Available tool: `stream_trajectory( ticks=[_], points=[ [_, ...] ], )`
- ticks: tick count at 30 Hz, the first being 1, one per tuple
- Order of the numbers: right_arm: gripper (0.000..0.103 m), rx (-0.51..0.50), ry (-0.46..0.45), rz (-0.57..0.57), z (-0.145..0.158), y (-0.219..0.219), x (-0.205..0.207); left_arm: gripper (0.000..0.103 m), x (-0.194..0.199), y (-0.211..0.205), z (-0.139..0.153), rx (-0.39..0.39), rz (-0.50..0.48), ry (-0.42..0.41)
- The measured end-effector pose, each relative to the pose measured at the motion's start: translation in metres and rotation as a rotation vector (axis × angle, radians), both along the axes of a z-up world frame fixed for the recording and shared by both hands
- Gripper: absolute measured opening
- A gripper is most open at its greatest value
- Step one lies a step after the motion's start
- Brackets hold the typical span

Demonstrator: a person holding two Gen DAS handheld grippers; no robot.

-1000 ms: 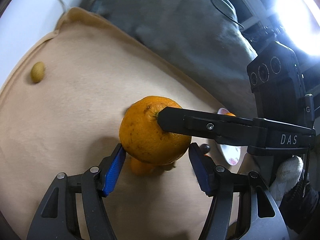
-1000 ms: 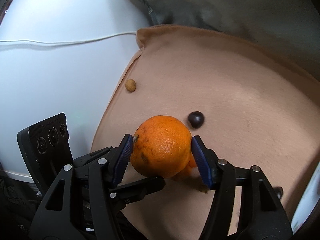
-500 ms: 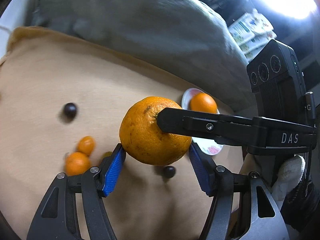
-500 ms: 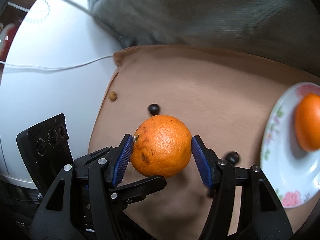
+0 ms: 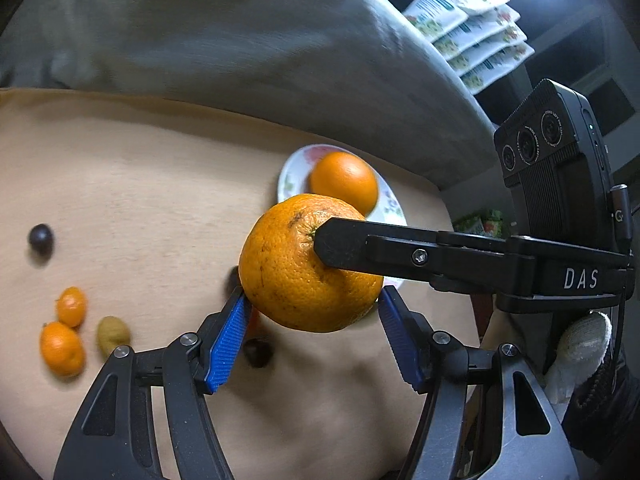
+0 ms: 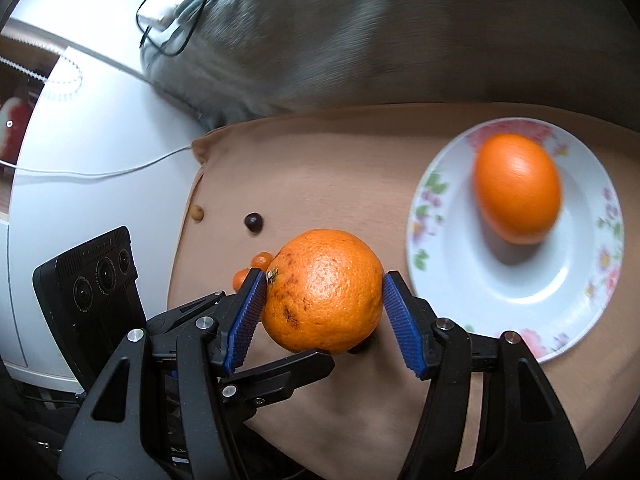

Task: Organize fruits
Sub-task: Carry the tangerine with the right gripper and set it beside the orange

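Note:
A large orange is held in the air between both grippers. My right gripper is shut on its sides; one of its fingers crosses the left wrist view. My left gripper has its blue pads on either side of the orange's lower half, touching it. A white flowered plate with a second orange lies ahead on the tan cloth.
On the cloth lie two small orange fruits, a greenish fruit and dark round fruits. A grey cushion lies behind. A white surface with a cable is at left.
Both grippers carried the large orange to the right over the cloth. The plate with the second orange has come into view and grown closer.

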State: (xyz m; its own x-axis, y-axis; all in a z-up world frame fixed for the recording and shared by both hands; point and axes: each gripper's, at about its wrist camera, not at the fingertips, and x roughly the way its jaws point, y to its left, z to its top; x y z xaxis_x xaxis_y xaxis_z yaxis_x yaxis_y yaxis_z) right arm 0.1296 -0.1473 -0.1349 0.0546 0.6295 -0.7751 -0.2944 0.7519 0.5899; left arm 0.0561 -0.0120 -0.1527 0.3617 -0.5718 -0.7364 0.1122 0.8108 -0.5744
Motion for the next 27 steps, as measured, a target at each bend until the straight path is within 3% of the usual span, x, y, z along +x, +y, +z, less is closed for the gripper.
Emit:
stream_trajectory(
  ticks=[13,27],
  points=[
    [0.063,0.002,0.035,-0.111,-0.010,-0.075,-0.005,0.065,0.014,-0.067,-0.007,0.000,-0.103,0.032],
    [0.063,0.000,0.087,-0.160,-0.032,-0.118,0.003,0.065,0.039,-0.110,-0.022,0.008,-0.135,0.075]
  ],
)
